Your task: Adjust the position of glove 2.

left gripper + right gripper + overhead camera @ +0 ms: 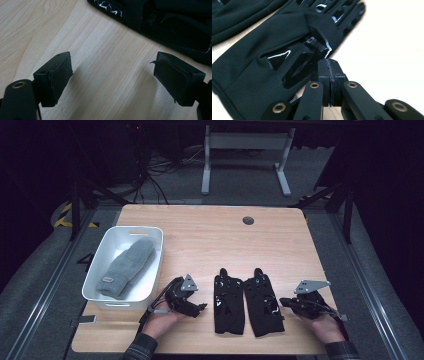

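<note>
Two black gloves lie flat and side by side near the front edge of a light wooden table (210, 235), fingers pointing away from the person; the left glove (229, 301) and the right glove (262, 301) are almost touching along their inner edges, and both carry glossy black patches on the palm and fingers; taking this pair as the landmark, the left gripper (199, 308) sits just to its left, held in the person's left hand (162, 322), its tips pointing toward the left glove but apart from it; in the left gripper view its two black jaws are spread wide over bare wood, with nothing between them, and the dark edge of a glove (172, 22) lies beyond them at the upper right; the right gripper (284, 302) sits just to the right of the pair, held in the person's right hand (327, 327), its tips at the edge of the right glove; in the right gripper view its jaws are pressed together with no gap, right at the edge of the glove's (274, 52) shiny palm patch, and whether they pinch any fabric cannot be told; farther left of the gloves, past the left gripper, a white plastic bin (107, 247) stands on the table's left side, holding a grey knitted mitten (126, 267) that lies lengthwise inside it; beyond the gloves, near the table's far edge, is a small dark round cable port (248, 220).
</note>
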